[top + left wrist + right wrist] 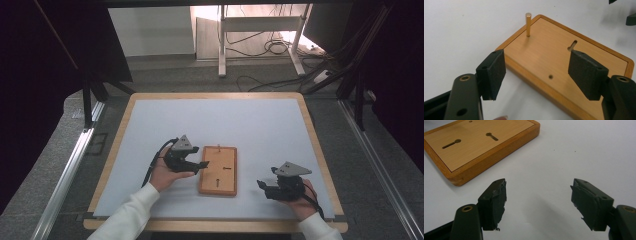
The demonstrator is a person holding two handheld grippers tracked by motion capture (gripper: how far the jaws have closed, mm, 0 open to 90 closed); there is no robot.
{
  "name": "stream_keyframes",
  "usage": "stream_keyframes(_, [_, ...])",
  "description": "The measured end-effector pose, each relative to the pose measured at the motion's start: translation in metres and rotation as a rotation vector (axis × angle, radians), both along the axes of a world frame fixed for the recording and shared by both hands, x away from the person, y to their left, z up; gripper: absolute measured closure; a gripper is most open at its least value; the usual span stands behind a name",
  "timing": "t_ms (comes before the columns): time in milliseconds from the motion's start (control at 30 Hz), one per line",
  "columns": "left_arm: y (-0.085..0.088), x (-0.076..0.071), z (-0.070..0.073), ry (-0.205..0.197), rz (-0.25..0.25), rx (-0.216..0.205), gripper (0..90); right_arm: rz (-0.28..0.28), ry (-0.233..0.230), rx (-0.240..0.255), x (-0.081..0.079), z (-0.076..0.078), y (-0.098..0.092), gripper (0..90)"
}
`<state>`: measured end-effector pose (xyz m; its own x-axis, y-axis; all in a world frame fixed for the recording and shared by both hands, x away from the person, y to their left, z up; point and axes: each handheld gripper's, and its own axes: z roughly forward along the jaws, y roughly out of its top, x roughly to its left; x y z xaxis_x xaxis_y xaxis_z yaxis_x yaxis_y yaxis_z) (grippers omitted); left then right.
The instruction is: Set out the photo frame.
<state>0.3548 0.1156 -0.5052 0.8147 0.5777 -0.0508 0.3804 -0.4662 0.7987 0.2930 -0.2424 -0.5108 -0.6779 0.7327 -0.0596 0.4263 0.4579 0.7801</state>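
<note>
Now the left gripper (199, 164) hovers at the wooden board's (218, 170) left edge in mid-frame, jaws spread, nothing between them, brass peg (528, 24) upright beyond; the right gripper (262, 184), lower right, gapes empty.

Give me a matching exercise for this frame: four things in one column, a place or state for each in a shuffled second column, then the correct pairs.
Things:
1. wooden board
2. brass peg
3. left gripper
4. right gripper

Places or states:
A. open over bare white table, right of the board
B. standing upright near one end of the board
C. lying flat on the white table between the two hands
D. open at the board's left edge, nothing between the jaws

Pairs: 1-C, 2-B, 3-D, 4-A
</note>
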Motion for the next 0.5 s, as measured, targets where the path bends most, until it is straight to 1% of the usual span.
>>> stream_keyframes(133, [-0.013,0.008,-0.003,-0.002,-0.017,0.039,32.3,0.008,-0.001,-0.005,0.000,-0.001,0.002,28.2])
stream_keyframes(300, [-0.028,0.022,-0.005,-0.001,-0.027,0.055,35.3,0.013,0.005,-0.008,0.001,-0.002,0.005,28.1])
stream_keyframes(367, [-0.033,0.029,-0.006,0.001,-0.039,0.036,38.1,0.019,0.006,-0.013,0.001,-0.003,0.006,28.0])
stream_keyframes(433, [-0.037,0.036,-0.009,0.008,-0.053,0.031,41.4,0.020,0.008,-0.013,0.000,-0.004,0.007,27.9])
stream_keyframes(500, [-0.042,0.042,-0.011,0.004,-0.060,0.027,45.0,0.021,0.006,-0.017,0.000,-0.003,0.006,27.7])
